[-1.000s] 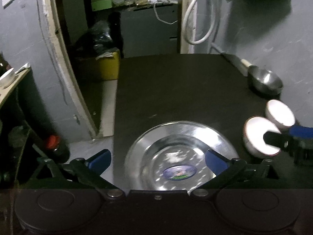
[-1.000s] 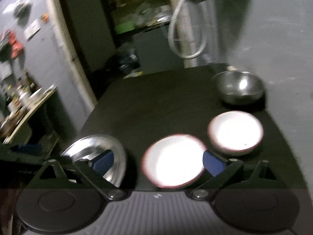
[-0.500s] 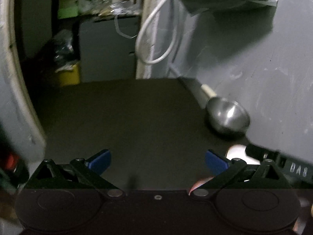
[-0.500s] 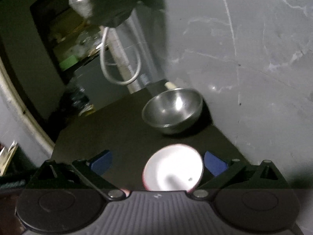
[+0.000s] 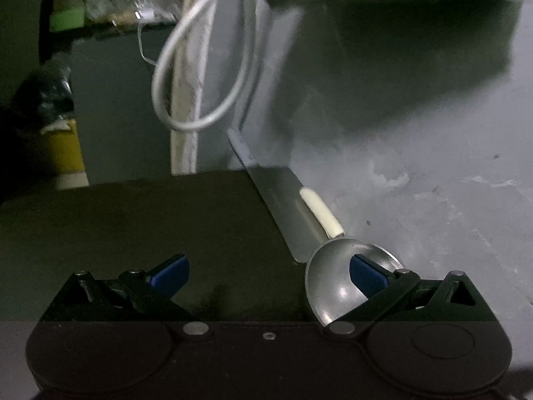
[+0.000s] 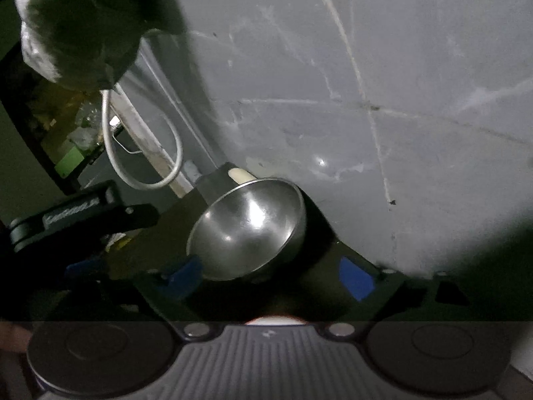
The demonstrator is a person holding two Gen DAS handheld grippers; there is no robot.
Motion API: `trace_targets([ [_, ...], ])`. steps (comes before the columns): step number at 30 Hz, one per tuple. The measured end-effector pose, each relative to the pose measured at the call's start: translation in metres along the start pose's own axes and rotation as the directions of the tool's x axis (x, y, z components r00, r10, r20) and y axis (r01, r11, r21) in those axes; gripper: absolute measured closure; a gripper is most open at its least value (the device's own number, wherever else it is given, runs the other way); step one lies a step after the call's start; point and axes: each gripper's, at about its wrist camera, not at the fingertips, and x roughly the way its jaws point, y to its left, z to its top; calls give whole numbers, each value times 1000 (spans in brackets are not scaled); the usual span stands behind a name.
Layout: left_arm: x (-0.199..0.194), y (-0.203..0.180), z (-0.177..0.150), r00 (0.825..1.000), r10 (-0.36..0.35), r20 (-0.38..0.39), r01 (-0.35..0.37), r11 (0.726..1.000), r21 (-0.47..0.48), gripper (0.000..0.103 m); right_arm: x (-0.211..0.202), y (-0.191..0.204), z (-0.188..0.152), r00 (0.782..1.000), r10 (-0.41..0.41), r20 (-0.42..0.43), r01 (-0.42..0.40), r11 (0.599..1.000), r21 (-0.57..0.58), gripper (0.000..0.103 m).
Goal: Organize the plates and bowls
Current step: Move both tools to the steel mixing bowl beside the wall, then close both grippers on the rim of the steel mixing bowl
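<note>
The right gripper [image 6: 269, 278], jaws apart and just closing on nothing, nears the steel bowl [image 6: 248, 230] at the counter's [image 5: 133, 226] far corner; a knock could skid it against the wall.

Left gripper [image 5: 268, 275]: swung away from the steel plate toward the steel bowl [image 5: 336, 286]; plate gone from its view.
Right gripper [image 6: 271, 278]: moved past both white bowls to the steel bowl; jaws just narrowed, seemingly gripping nothing.
</note>
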Motion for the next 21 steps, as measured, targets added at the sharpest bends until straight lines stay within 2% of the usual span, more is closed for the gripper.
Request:
trace_targets([
  [2, 14, -1, 2, 999, -13, -41, 13, 1000, -1, 1, 11, 1, 2, 1000, -8, -24, 8, 1000, -7, 21],
  [4, 26, -2, 2, 996, -29, -84, 29, 1000, -4, 6, 17, 2, 4, 1000, -7, -28, 6, 1000, -14, 24],
  [7, 36, 1, -2, 991, -34, -127, 31, 999, -29, 17, 26, 4, 6, 999, -17, -45, 16, 999, -32, 35],
  [10, 44, 3, -6, 988, -53, -147, 43, 996, -72, 30, 32, 5, 8, 998, -28, -53, 25, 998, -51, 43],
  [13, 48, 1, -9, 982, -84, -169, 72, 995, -75, 51, 34, 5, 9, 998, -34, -62, 30, 998, -60, 52],
  [15, 51, -1, -10, 977, -96, -189, 86, 994, -64, 70, 36, 6, 8, 997, -37, -63, 32, 997, -72, 59],
  [16, 52, -2, -12, 975, -101, -200, 90, 994, -63, 74, 37, 6, 9, 997, -34, -63, 29, 997, -77, 59],
  [18, 52, -2, -14, 970, -131, -203, 118, 990, -77, 91, 38, 8, 9, 997, -37, -60, 32, 996, -89, 63],
  [21, 49, -4, -18, 973, -117, -200, 107, 993, -59, 91, 36, 8, 9, 998, -27, -63, 21, 995, -100, 66],
])
